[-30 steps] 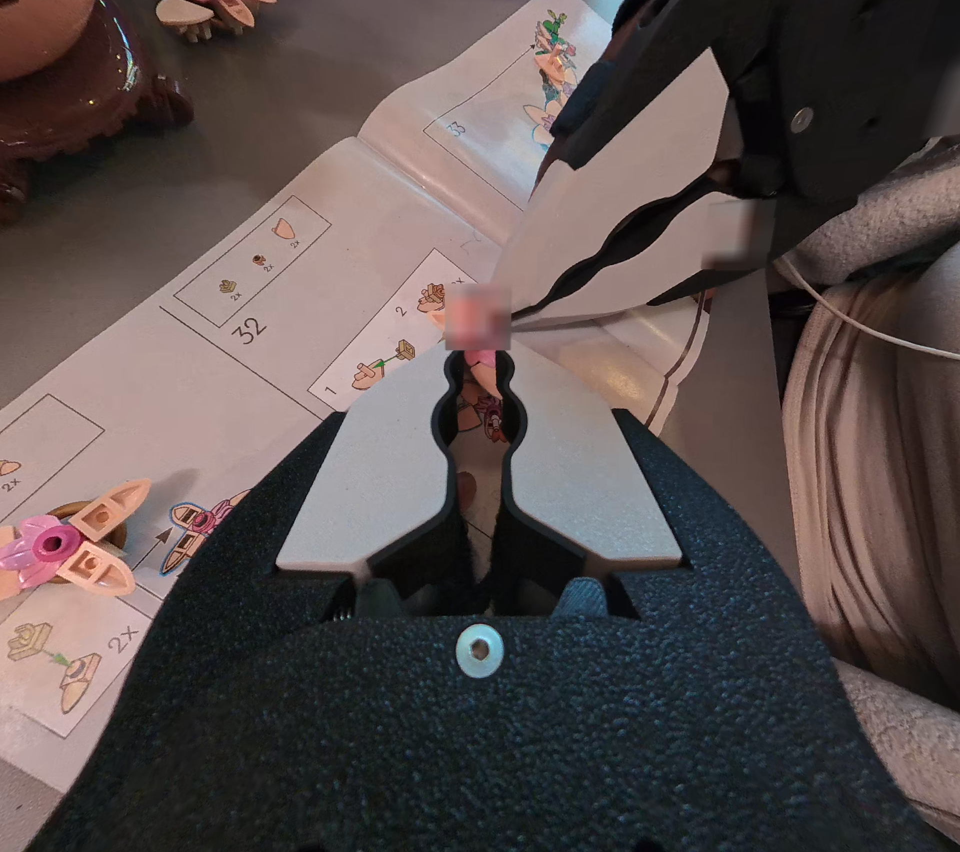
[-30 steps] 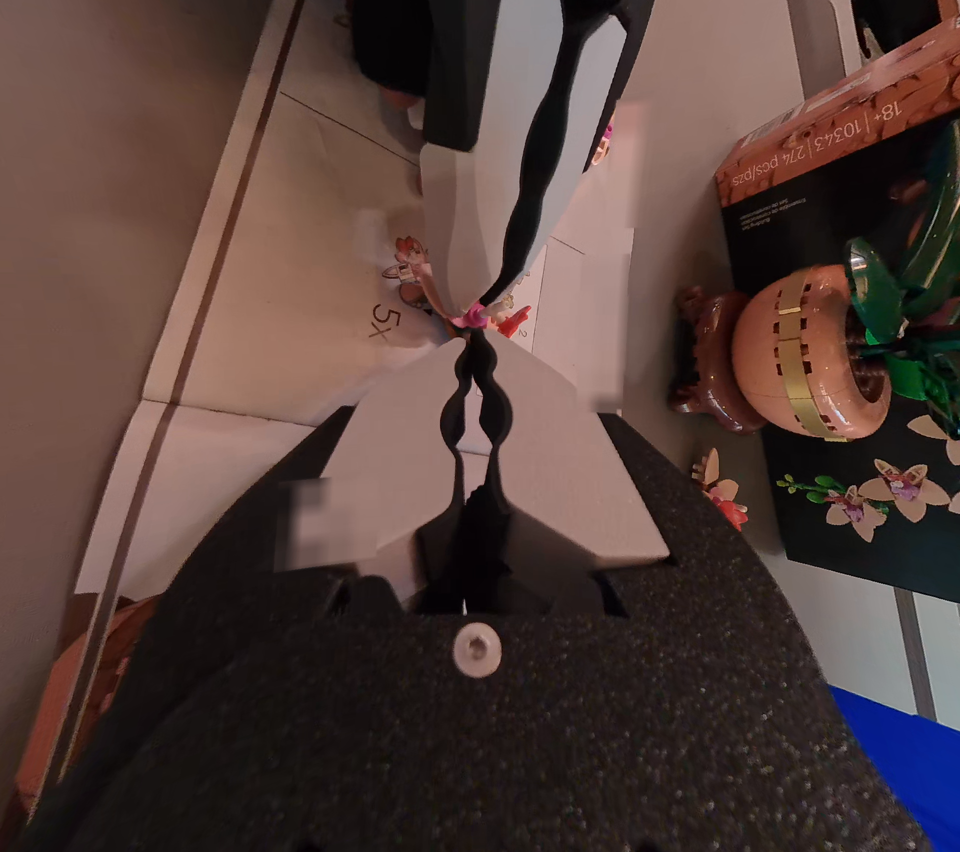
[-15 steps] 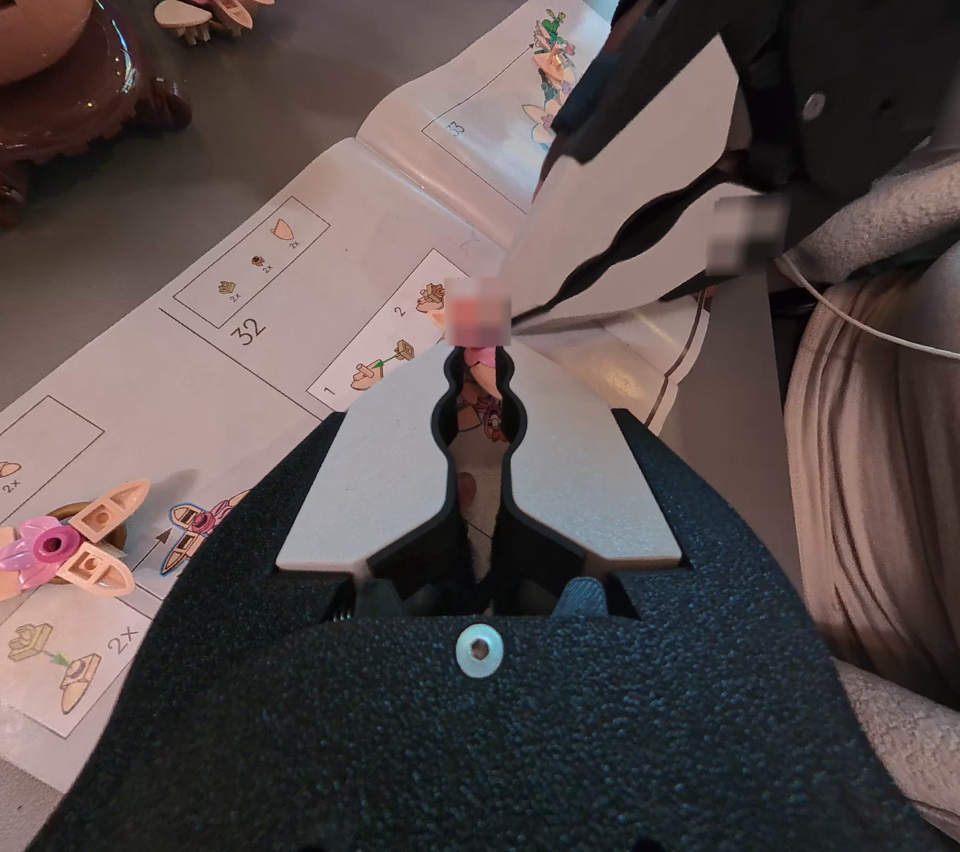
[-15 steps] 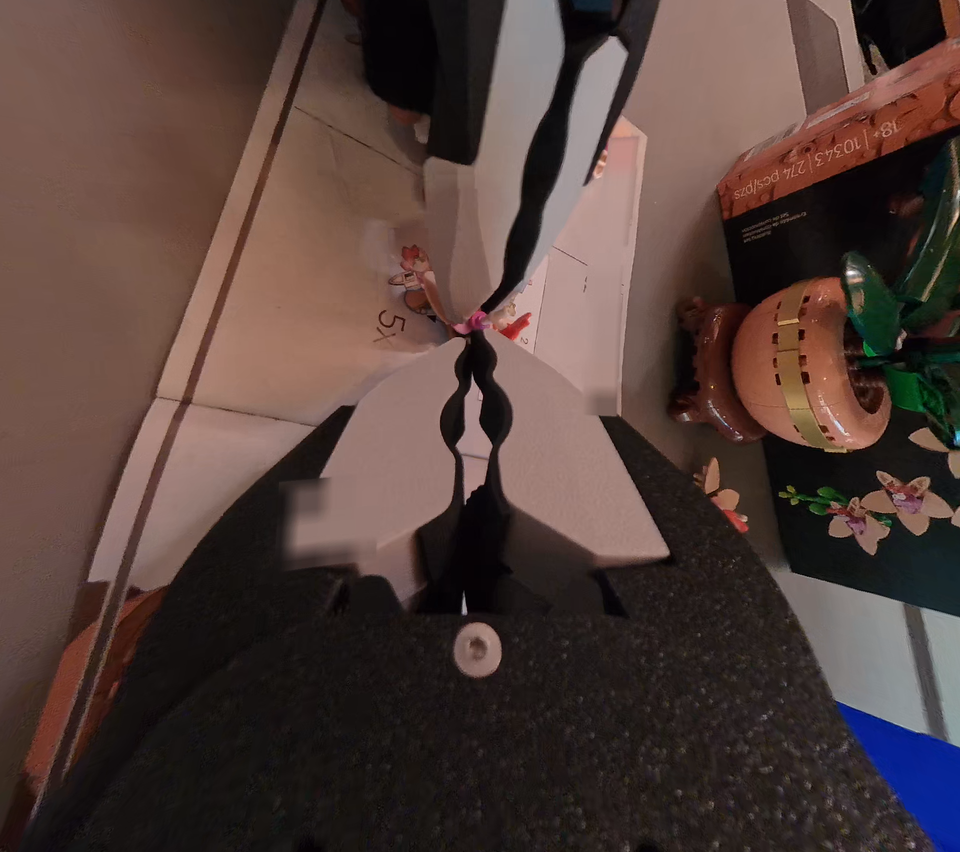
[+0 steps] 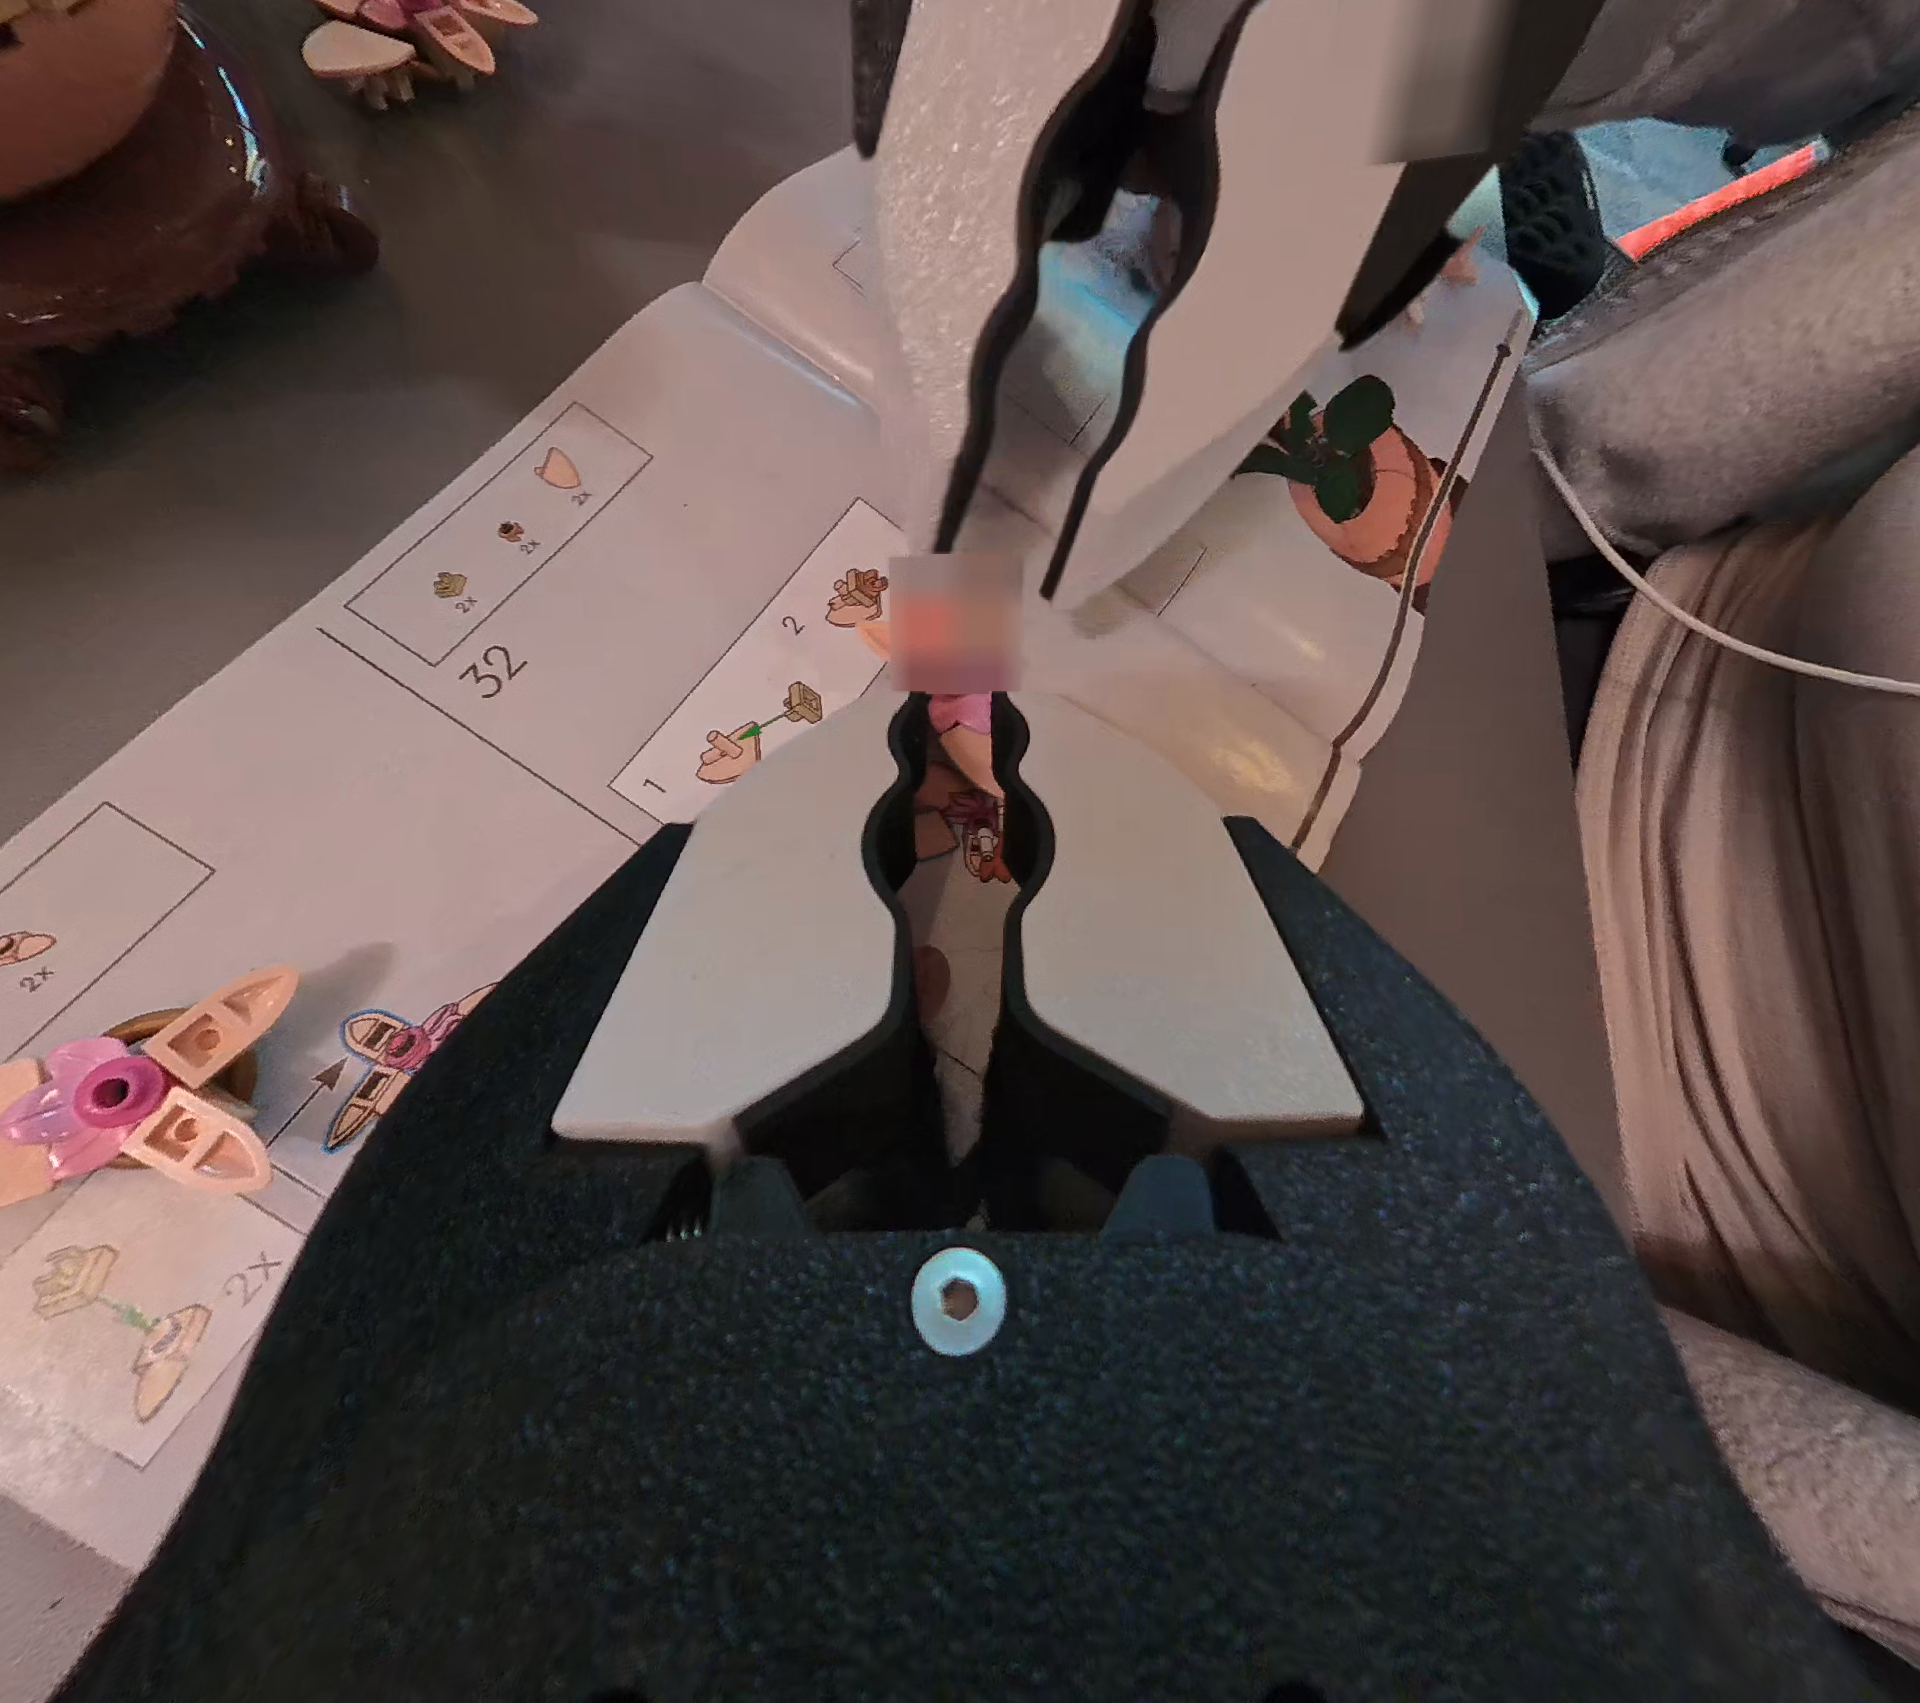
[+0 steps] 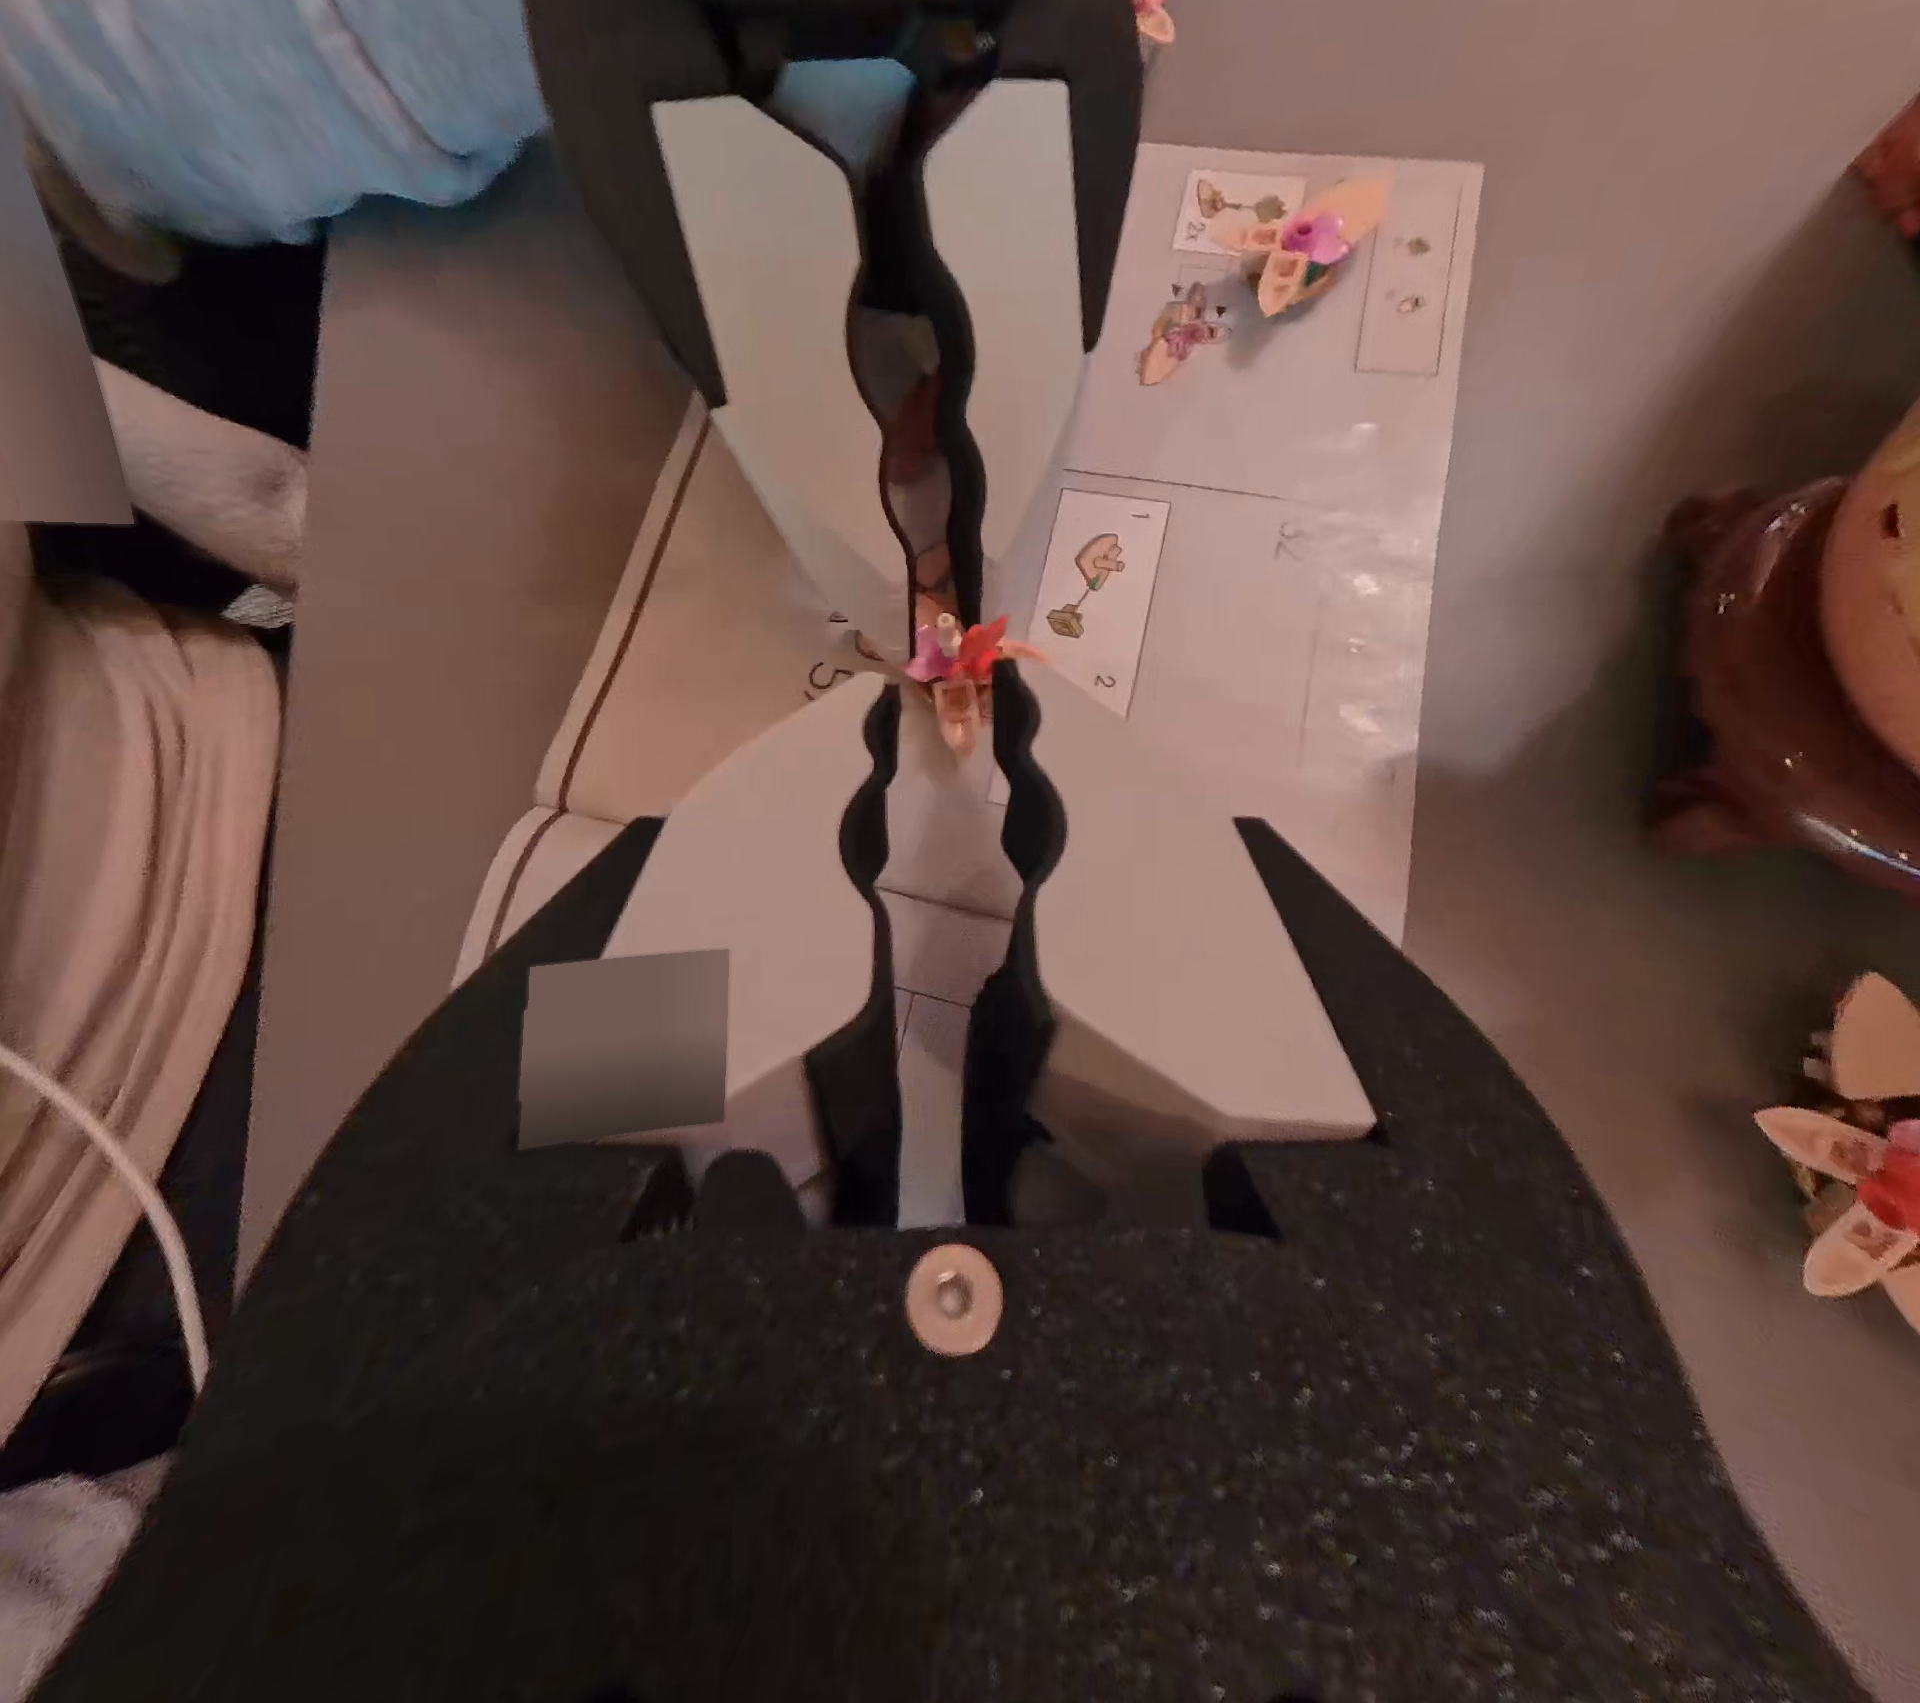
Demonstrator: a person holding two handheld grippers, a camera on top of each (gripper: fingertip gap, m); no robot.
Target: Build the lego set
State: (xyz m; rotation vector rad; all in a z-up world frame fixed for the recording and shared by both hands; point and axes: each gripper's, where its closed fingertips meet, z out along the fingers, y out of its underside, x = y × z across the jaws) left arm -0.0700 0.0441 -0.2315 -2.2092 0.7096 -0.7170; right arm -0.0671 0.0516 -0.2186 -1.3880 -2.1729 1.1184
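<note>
My left gripper (image 5: 954, 706) is shut on a small flower assembly (image 5: 961, 713) of pink, red and tan petals, held above the open instruction booklet (image 5: 416, 770). In the right wrist view the flower (image 6: 961, 661) sits at the left gripper's (image 6: 943, 604) tips. My right gripper (image 6: 954, 703) faces it head-on, jaws slightly apart. A tan petal hangs in the gap between its fingers, and I see no contact. In the left wrist view the right gripper (image 5: 997, 562) comes down from the top, tips parted, just above the flower.
A half-built flower (image 5: 135, 1103) lies on the booklet (image 6: 1299, 614), also in the right wrist view (image 6: 1288, 261). A finished flower (image 5: 405, 1) lies on the grey table near the brown and tan pot (image 5: 83, 95). More flowers (image 6: 1860, 1175) lie near the pot (image 6: 1818, 666). A person's clothing (image 5: 1766, 822) is close by. Both grippers' tips are close together, under 4 cm apart.
The right gripper has swung round from side-on to facing the left gripper tip to tip, and its jaws have parted. The left gripper still holds the flower in place.
</note>
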